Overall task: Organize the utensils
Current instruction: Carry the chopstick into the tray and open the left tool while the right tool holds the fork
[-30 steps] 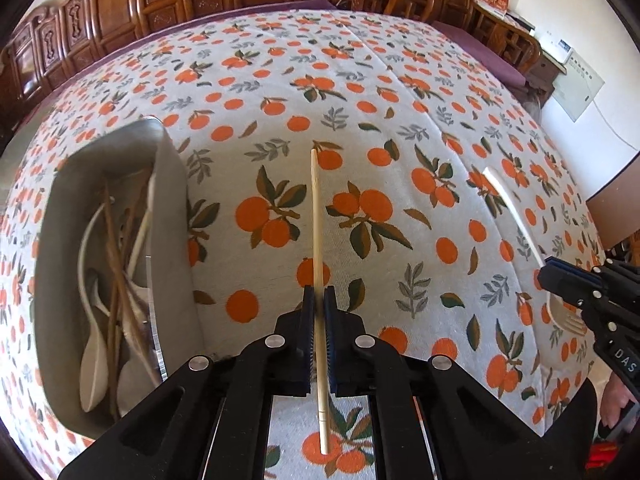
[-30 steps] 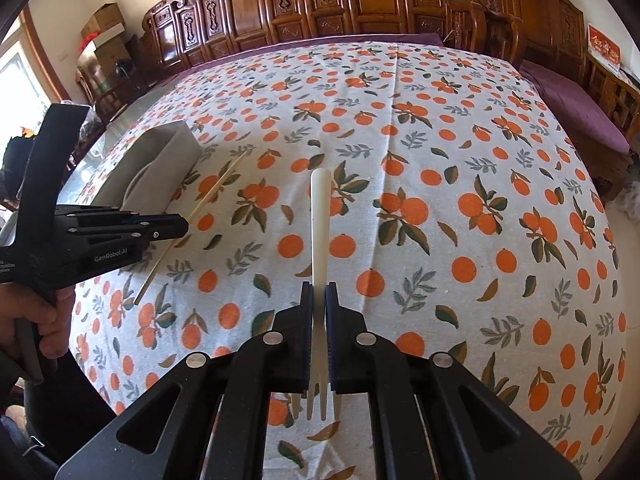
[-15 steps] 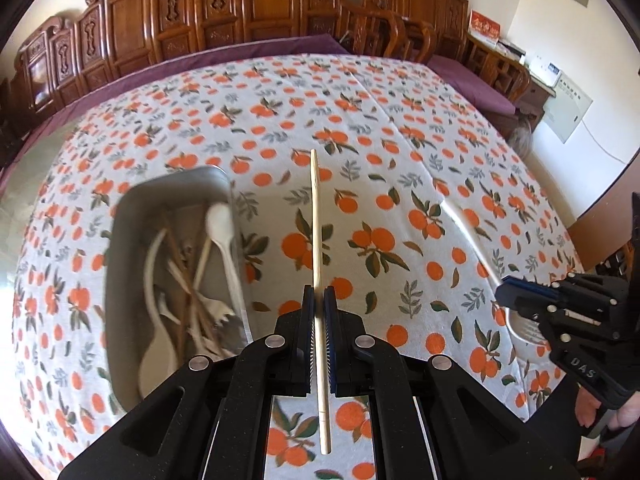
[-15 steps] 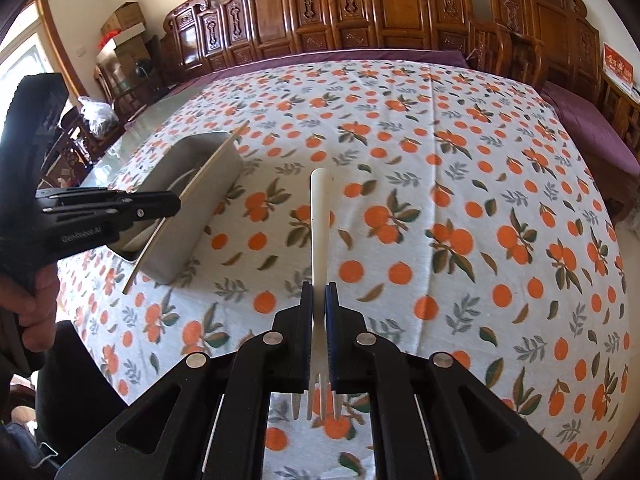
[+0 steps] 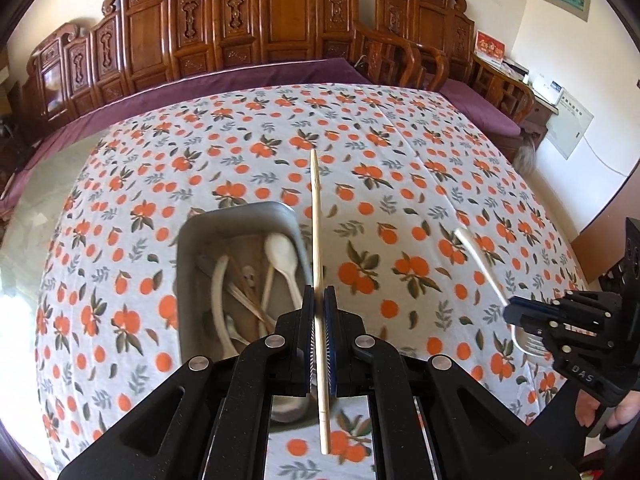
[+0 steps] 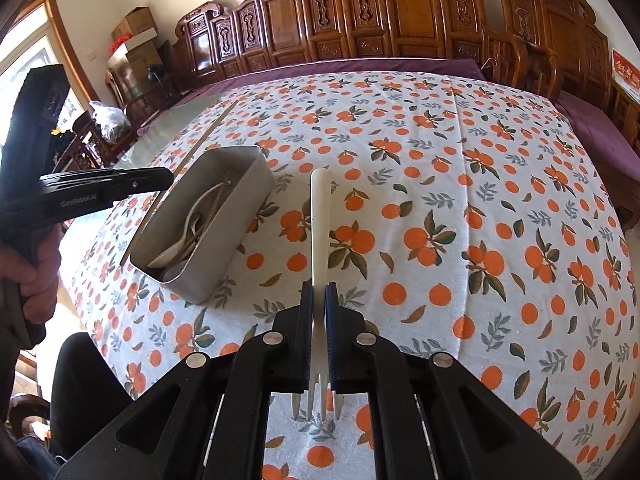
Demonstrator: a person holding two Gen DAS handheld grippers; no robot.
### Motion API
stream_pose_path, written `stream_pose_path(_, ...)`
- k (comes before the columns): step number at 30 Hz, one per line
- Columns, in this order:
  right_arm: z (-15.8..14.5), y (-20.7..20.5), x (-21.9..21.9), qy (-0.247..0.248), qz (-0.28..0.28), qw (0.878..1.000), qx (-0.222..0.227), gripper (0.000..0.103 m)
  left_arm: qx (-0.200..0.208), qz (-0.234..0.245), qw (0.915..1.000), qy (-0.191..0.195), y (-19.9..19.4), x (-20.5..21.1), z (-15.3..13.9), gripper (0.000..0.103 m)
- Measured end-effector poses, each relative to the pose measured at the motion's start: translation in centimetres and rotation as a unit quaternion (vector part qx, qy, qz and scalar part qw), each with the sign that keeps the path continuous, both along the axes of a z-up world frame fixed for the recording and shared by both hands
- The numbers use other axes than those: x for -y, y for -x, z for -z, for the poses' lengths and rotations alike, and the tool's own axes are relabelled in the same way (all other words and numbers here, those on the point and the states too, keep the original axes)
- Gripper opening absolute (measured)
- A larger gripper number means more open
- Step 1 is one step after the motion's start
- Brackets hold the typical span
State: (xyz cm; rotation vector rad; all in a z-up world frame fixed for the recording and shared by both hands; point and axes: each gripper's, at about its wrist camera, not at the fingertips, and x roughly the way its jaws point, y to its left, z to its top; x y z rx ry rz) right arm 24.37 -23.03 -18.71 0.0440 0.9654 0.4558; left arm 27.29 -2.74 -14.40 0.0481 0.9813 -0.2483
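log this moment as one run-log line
left tongs: shut on chopstick | right tongs: shut on fork | metal tray: holds spoons, chopsticks | both utensils not yet in tray

Right gripper (image 6: 319,300) clamping white fork (image 6: 320,240), metal tin (image 6: 240,204) left

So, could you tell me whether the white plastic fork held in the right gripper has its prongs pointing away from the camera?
No, the white plastic fork sits in the right gripper with prongs toward the camera, handle pointing away.
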Motion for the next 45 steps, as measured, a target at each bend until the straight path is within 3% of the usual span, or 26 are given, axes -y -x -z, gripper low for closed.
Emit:
stream_pose_path(12, 0.2, -0.6, -0.5, 0.001, 0.0, 1.0, -0.004, 0.007, -0.021, -0.014, 0.9995, -0.018, -2.4, -3.0, 2.8, 0.004)
stream_pose_path(28, 0.7, -0.8, -1.1, 0.006, -0.004, 1.0, -0.008, 0.007, -0.057, -0.023, 0.9975, -0.035, -2.5, -3.1, 7.0, 0.004)
stream_pose_path(34, 0.2, -0.7, -2.0, 0.008, -0.01, 1.0, -0.005, 0.007, -0.052, -0.029, 0.9978, -0.03, -2.0, -3.6, 6.5, 0.005)
stream_pose_path(42, -0.5, -0.9, -4.7, 0.003, -0.029, 1.0, 0.001, 0.007, -0.022, -0.045, 0.9986, -0.017, 0.0, -5.4, 3.9, 0.026)
stream_pose_path(45, -0.8, -1.2, -6.3, -0.001, -0.039, 0.999, 0.003, 0.007, -0.012, -0.05, 0.9986, -0.012, 0.9, -6.2, 2.9, 0.03)
